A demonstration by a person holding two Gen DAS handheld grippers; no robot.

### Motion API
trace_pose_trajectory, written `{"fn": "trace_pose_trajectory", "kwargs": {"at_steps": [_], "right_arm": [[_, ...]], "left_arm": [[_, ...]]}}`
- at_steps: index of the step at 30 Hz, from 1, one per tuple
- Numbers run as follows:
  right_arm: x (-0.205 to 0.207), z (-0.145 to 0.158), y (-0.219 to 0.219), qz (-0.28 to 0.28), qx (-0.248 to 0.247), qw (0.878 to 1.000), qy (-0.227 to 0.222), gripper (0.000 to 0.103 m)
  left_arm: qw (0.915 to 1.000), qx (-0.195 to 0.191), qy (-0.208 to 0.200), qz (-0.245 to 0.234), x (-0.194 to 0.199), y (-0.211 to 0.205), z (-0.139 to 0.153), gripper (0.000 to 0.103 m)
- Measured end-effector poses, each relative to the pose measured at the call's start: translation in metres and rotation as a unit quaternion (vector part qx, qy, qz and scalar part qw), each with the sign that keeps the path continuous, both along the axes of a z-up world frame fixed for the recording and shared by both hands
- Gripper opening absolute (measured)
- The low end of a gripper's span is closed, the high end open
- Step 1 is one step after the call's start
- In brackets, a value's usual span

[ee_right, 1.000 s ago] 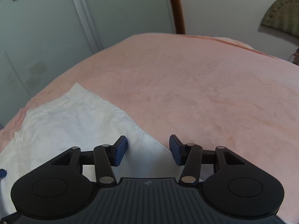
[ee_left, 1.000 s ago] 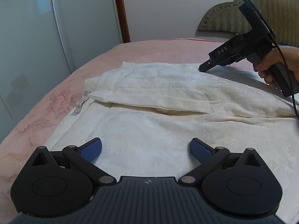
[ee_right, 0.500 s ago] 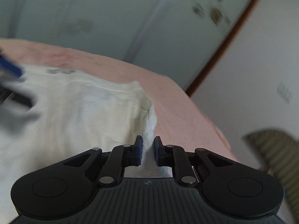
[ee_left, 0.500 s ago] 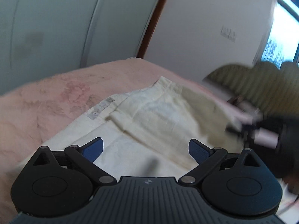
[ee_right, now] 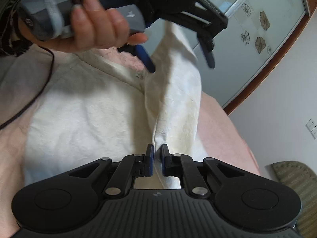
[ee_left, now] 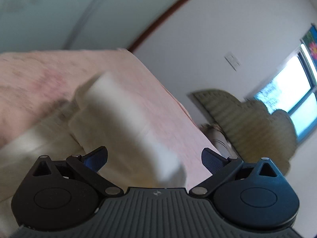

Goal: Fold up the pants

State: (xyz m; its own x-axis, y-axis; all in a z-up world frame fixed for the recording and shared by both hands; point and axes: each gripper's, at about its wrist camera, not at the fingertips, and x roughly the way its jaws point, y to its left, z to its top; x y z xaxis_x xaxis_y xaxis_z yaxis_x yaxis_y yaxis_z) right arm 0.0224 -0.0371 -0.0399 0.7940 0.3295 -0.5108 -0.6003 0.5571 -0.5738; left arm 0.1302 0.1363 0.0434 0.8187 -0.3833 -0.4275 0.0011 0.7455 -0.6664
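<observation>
pants (ee_right: 174, 99) blurred in left view; right gripper (ee_right: 157, 159) clamps them, left gripper (ee_left: 154, 158) spread wide.

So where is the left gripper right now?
In the right wrist view, the left gripper hangs open at top centre, straddling the raised pants fold.

Cream-white pants (ee_right: 99, 111) with a faint woven texture lie on a pink bed (ee_right: 221, 119) (blotchy rose marks near its far edge). The black hand-held gripper (ee_right: 157, 159) has blue pads (ee_right: 150, 158). Brown flowers dot the pale-green door (ee_right: 257, 19).
</observation>
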Motion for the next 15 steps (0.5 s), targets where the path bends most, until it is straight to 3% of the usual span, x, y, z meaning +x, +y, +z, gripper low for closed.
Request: {"fn": "trace_pose_trajectory", "kwargs": {"at_steps": [2,4,5,6,7,8,9,11,15], "right_arm": [[-0.003,-0.004,-0.001,0.0,0.001,1.0,0.004,0.008],[-0.004,-0.007,-0.002,-0.006,0.011,1.0,0.008,0.008],[-0.002,-0.006,-0.003,-0.01,0.019,1.0,0.013,0.009],[-0.002,-0.005,-0.005,-0.014,0.026,0.999,0.017,0.011],[-0.004,-0.005,-0.008,-0.02,0.029,0.999,0.01,0.013],[-0.007,-0.005,-0.009,-0.029,0.023,0.999,-0.005,0.023],[-0.009,-0.004,-0.011,-0.038,0.011,0.999,-0.019,0.036],[-0.022,-0.007,-0.021,-0.048,-0.021,0.998,-0.038,0.045],[-0.021,-0.005,-0.054,-0.102,-0.064,0.992,-0.03,0.045]], "left_arm": [[0.9992,0.026,-0.025,0.015,-0.009,-0.005,0.007,0.1],[0.9985,0.052,-0.009,0.018,-0.01,-0.01,0.008,0.082],[0.9985,0.052,0.009,0.016,-0.008,-0.009,0.005,0.058],[0.9985,0.046,0.027,0.01,-0.005,-0.004,0.003,0.047],[0.9988,0.035,0.036,0.004,-0.004,0.0,-0.002,0.042],[0.9988,0.028,0.041,0.002,-0.004,0.005,-0.006,0.033],[0.9989,0.023,0.041,-0.002,-0.005,0.008,-0.009,0.03],[0.9988,0.027,0.041,-0.006,-0.008,0.01,-0.011,0.028],[0.9986,0.038,0.035,-0.011,-0.015,0.013,-0.017,0.027]]}}
